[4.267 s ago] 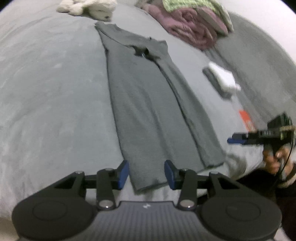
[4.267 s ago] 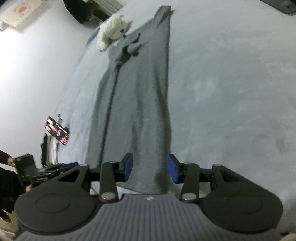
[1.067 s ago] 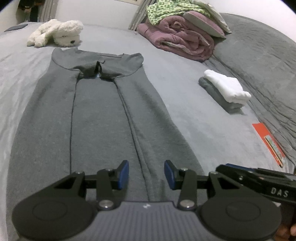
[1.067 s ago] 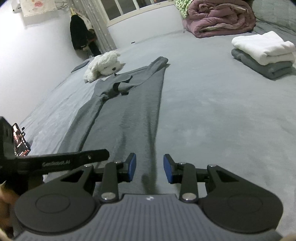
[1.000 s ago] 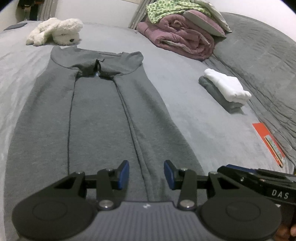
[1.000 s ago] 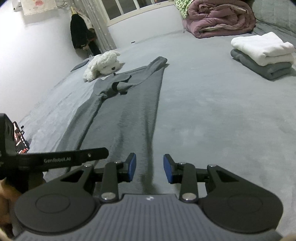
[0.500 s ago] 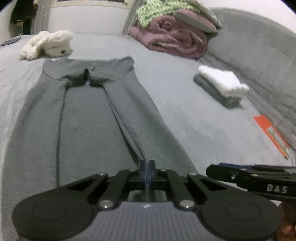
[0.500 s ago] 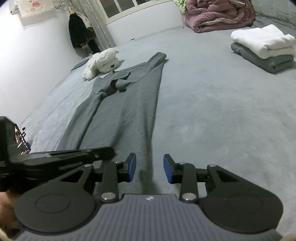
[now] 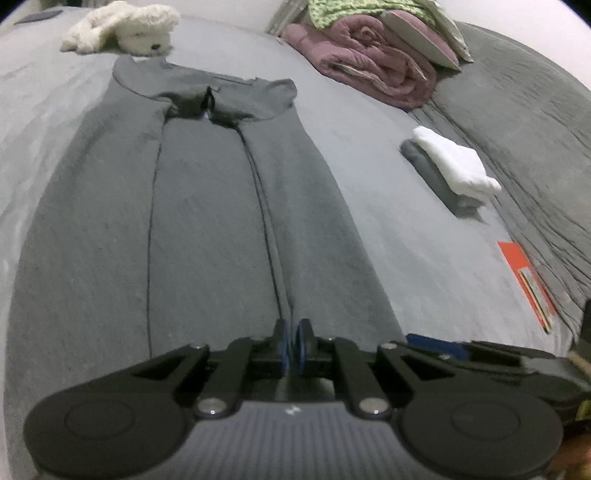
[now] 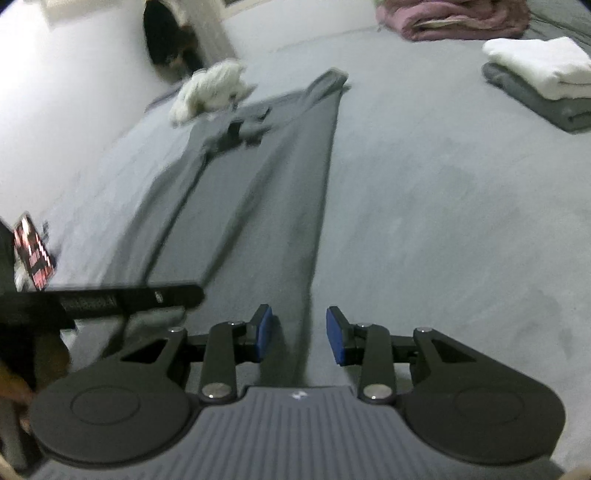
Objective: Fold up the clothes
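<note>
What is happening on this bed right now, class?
A person holds a gripper in each hand over a dark grey garment spread flat on the grey bed. The left gripper is shut at the garment's near hem; a pinch cannot be confirmed. The right gripper is open over the garment's right edge.

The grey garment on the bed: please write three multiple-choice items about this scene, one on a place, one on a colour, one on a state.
1. Where does the plush toy lie?
A. beyond the far end of the grey garment
B. on the folded stack
C. on the orange card

2. What colour is the top item of the folded stack?
A. pink
B. white
C. green

3. How stand the right gripper jaws?
A. shut on the plush toy
B. shut on nothing
C. apart

Key: 1 A, it lies past the garment's far end. 2 B, white lies on grey. 3 C, a gap shows between the blue pads.
</note>
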`<state>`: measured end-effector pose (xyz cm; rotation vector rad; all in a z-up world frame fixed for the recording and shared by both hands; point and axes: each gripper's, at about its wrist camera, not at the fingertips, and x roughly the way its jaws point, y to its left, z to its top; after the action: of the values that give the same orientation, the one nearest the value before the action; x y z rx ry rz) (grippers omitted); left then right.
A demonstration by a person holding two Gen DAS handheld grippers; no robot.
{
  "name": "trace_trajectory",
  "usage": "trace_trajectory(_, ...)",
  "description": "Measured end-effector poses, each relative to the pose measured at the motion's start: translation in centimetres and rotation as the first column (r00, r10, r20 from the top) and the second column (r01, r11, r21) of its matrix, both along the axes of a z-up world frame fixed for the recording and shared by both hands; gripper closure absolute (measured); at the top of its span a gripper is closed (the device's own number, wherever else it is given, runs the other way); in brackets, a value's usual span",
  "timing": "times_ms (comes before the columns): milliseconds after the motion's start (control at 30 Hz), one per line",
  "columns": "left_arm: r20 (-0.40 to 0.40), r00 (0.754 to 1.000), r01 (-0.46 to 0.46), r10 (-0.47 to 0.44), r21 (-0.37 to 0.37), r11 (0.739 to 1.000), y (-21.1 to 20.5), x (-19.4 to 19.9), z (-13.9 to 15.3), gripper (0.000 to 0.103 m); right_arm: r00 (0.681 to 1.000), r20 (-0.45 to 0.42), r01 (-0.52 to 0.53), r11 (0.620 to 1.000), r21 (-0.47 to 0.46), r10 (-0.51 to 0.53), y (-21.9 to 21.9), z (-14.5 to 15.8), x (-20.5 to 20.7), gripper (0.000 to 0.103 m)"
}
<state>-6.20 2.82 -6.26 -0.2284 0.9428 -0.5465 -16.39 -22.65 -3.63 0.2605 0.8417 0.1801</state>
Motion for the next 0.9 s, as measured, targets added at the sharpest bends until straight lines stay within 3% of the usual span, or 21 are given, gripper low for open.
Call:
trace_trajectory(167,-0.014,0.991,0.131,-0.131,0.036,0.991,-0.2,-1.6,-0.1,0.092,0.992,-0.011,-0.124,0.983,-0.136,0.124,1.6,-0.2,-2.1,0.066)
trace_trajectory(267,-0.005,0.976,0.218,-0.219,0.093,0.971,-0.3,-3.1,-0.2,0.090,0.984,-0.021,-0.178,0.969,-0.169,0.177,1.8,-0.3,-3.6,0.066)
trace_trajectory(367,-0.006,0.969,0.246,-0.246,0.086,0.965,0.5,-3.8,-0.1,0.090,0.981,-0.024,-0.196,0.968,-0.155,0.195,1.3,-0.4,-4.6,0.067)
trace_trajectory(500,-0.006,0.962,0.274,-0.274,0.074,0.959,1.6,-4.6,0.1,0.087,0.987,-0.038,-0.158,0.987,-0.035,0.157,-0.3,-0.4,-4.6,0.067)
trace_trajectory(600,0.023,0.965,0.259,-0.261,0.052,0.964,2.4,-5.0,0.6,0.076,0.992,-0.045,-0.111,0.991,0.075,0.115,-1.4,-0.2,-4.3,0.067)
trace_trajectory(667,0.043,0.971,0.236,-0.237,0.022,0.971,3.3,-4.9,0.9,0.069,0.994,-0.054,-0.086,0.984,0.154,0.095,-2.0,-0.2,-4.1,0.067)
trace_trajectory(833,0.073,0.985,0.160,-0.158,-0.018,0.987,5.0,-4.5,1.7,0.067,0.992,-0.105,-0.031,0.949,0.315,0.067,-2.8,-0.7,-3.1,0.067)
trace_trajectory(900,0.082,0.989,0.129,-0.127,-0.017,0.992,5.8,-4.4,1.9,0.061,0.990,-0.127,-0.012,0.934,0.356,0.061,-3.0,-0.8,-2.6,0.067)
